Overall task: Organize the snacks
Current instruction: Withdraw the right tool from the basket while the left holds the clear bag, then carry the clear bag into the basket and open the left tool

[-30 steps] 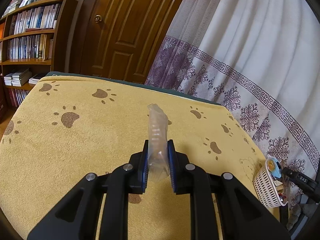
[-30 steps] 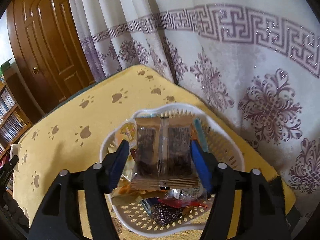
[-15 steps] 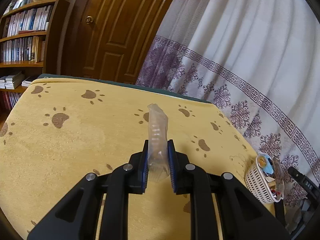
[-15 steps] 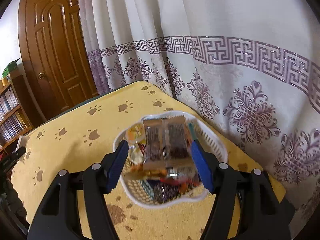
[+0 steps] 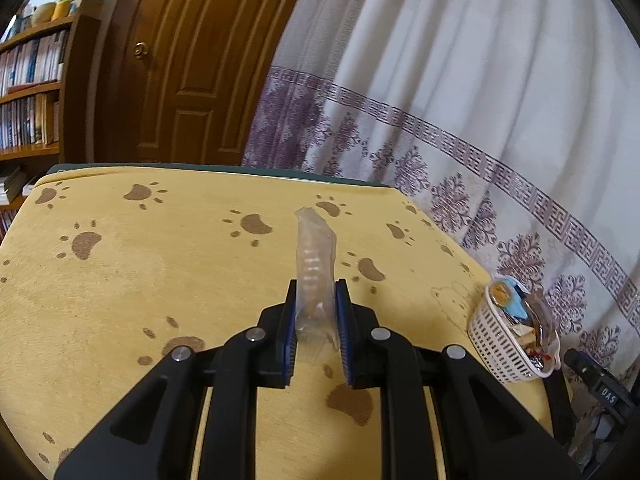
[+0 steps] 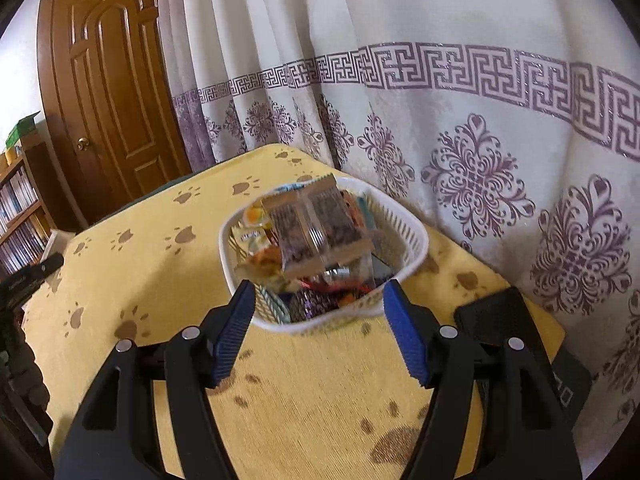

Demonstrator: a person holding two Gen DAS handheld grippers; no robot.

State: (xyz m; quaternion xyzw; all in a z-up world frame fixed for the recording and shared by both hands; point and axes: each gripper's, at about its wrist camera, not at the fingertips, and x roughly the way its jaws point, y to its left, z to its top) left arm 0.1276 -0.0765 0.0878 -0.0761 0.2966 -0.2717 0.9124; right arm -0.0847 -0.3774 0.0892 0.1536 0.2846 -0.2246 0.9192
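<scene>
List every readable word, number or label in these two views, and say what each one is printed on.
"DAS": white letters on the black device at the table's right edge, left view; possibly cut off.
Snack wrappers in the white basket: print blurred, unreadable.
Book spines on the bookshelf: too small to read.
Clear packet in the left tool: no print visible.

Brown panelled door (image 5: 188, 80), bookshelf (image 5: 32, 80) at left, white curtain (image 6: 440, 120) with purple pattern, paw-print yellow cloth (image 5: 140, 280).

Basket (image 6: 404, 256) of snacks (image 6: 316, 232) on table (image 6: 160, 264), curtain (image 6: 480, 120) behind
</scene>
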